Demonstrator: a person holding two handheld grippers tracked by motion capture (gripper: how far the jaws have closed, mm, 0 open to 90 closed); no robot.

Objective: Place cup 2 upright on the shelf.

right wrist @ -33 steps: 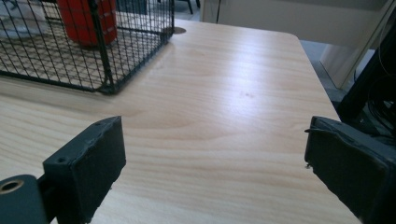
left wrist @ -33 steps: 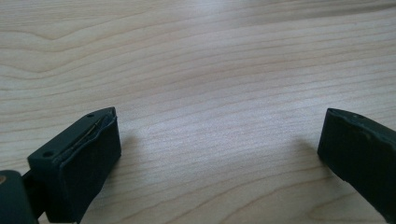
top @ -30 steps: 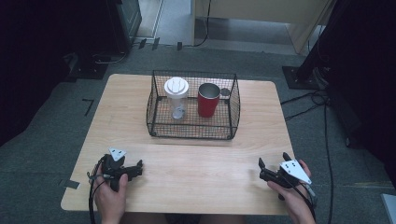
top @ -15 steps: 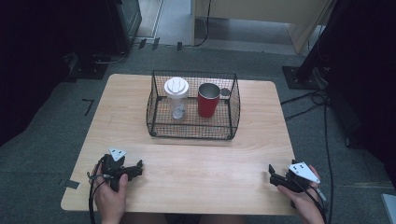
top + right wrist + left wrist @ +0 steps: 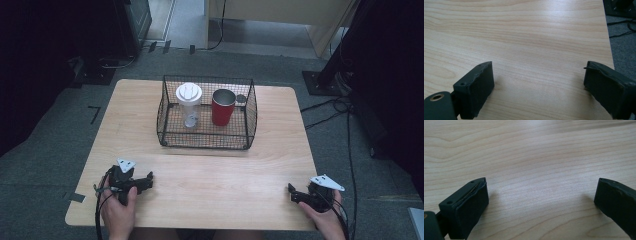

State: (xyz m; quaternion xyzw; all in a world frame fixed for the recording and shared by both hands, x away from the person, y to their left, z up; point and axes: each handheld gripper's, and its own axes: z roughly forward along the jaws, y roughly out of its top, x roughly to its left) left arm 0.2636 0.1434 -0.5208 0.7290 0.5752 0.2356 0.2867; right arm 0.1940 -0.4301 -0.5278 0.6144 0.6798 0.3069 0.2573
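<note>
Wooden desk (image 5: 210, 175) carries a black wire basket (image 5: 170, 127) at about 12 o'clock, with a white-lidded cup (image 5: 188, 95) and a red cup (image 5: 222, 107) standing side by side inside. At 7 o'clock the left tool (image 5: 149, 180) rests low on the desk, jaws wide and empty. At 5 o'clock the right tool (image 5: 291, 192) has just been closing, yet its jaws stand apart with only bare wood between them.

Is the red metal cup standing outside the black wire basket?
No, the red metal cup stands inside the black wire basket, beside a clear cup with a white lid.
</note>
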